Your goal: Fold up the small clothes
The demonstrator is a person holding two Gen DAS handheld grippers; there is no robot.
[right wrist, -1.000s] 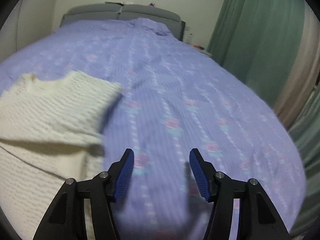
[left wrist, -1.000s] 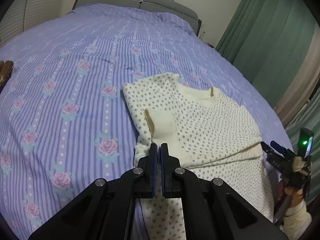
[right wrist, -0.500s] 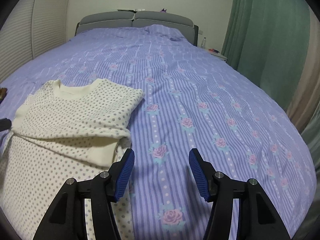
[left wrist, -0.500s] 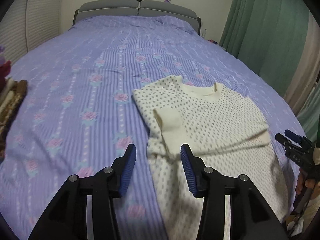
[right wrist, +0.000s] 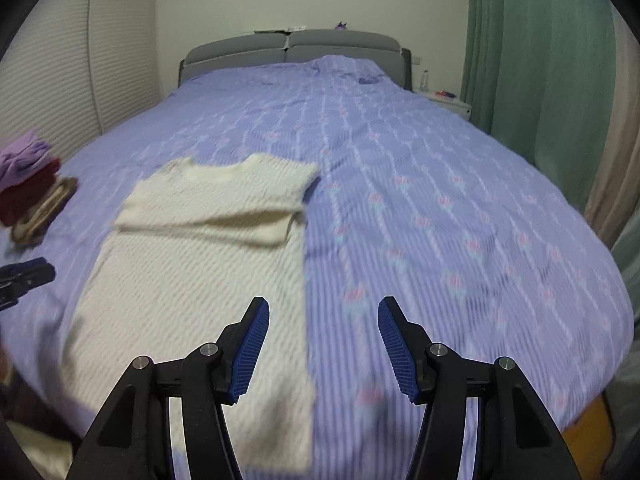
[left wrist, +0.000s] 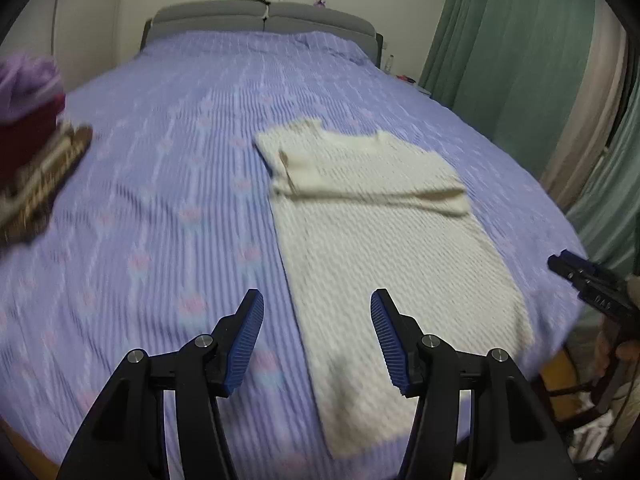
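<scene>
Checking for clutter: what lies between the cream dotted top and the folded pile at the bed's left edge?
Only bare purple floral bedspread between cream dotted top and pile, per the right wrist view.

A cream knitted top with small grey dots lies flat on the purple striped bedspread, neckline toward the far headboard, hem at the near edge. Both sleeves are folded in across its chest, forming a long narrow rectangle.

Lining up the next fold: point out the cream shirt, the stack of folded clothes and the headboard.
cream shirt (right wrist: pixel 188 276), right wrist view, middle of its body.
stack of folded clothes (right wrist: pixel 28 192), right wrist view, dark red layer.
headboard (right wrist: pixel 292 46), right wrist view, grey padded front.
</scene>
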